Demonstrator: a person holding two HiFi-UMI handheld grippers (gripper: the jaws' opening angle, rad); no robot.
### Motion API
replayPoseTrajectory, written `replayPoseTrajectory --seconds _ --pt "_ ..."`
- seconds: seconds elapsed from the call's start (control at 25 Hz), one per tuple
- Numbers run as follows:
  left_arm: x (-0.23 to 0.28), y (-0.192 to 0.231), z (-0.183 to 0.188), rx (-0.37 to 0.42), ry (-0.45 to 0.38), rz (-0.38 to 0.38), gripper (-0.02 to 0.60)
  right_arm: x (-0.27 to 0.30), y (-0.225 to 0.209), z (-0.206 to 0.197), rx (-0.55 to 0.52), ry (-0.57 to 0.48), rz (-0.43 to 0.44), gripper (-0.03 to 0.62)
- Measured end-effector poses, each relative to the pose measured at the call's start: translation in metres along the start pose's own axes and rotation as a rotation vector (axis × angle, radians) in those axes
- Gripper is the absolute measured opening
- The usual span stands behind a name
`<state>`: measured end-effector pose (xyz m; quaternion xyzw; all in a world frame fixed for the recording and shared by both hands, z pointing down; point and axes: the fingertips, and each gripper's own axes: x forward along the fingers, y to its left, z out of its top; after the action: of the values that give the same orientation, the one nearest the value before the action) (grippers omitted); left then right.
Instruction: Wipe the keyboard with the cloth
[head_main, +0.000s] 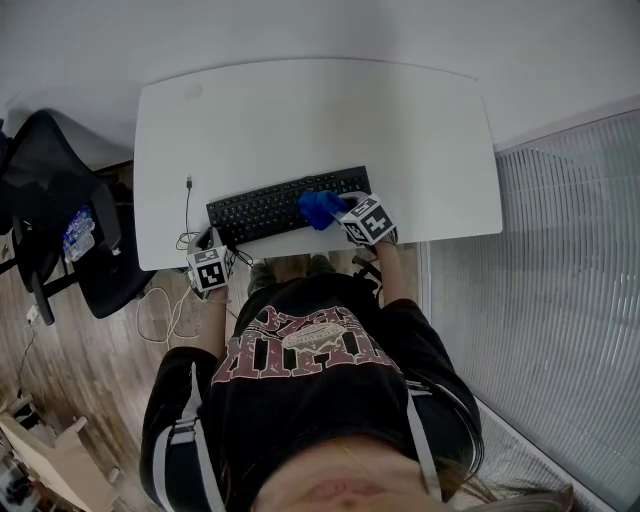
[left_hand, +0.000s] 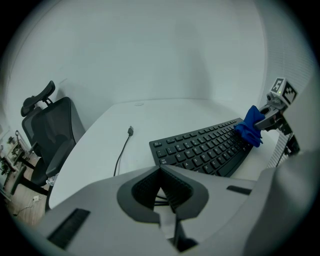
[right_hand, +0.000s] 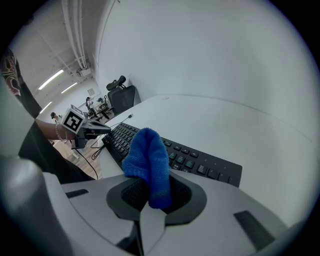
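Right hand-held gripper (right_hand: 150, 194) clamps cloth (right_hand: 147, 157) at keyboard (right_hand: 202, 166); left hand-held gripper (left_hand: 161, 172) closed, empty.

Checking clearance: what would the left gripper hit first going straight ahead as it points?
Likely the keyboard at its left end, just past the left gripper; the table edge might come first, depth unclear.

Cloth (head_main: 322, 208) blue; keyboard (head_main: 260, 210) black; desk (head_main: 300, 110) white; chair (head_main: 50, 190) black; floor (head_main: 70, 370) brown wood-grain; shirt (head_main: 310, 400) black, maroon print.

Keyboard (head_main: 268, 209) on desk (head_main: 300, 110); cloth (head_main: 320, 208) at keyboard's right end.
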<state>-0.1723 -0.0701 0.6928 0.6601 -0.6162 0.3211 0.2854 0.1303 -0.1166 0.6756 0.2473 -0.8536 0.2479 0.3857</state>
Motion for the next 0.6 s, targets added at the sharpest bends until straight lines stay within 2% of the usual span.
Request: replayPoseTrajectory --seconds 0.6 --pt "0.0 -0.001 -0.001 -0.001 0.001 0.003 0.035 -0.027 -0.033 -0.03 0.079 -0.002 -0.086 0.064"
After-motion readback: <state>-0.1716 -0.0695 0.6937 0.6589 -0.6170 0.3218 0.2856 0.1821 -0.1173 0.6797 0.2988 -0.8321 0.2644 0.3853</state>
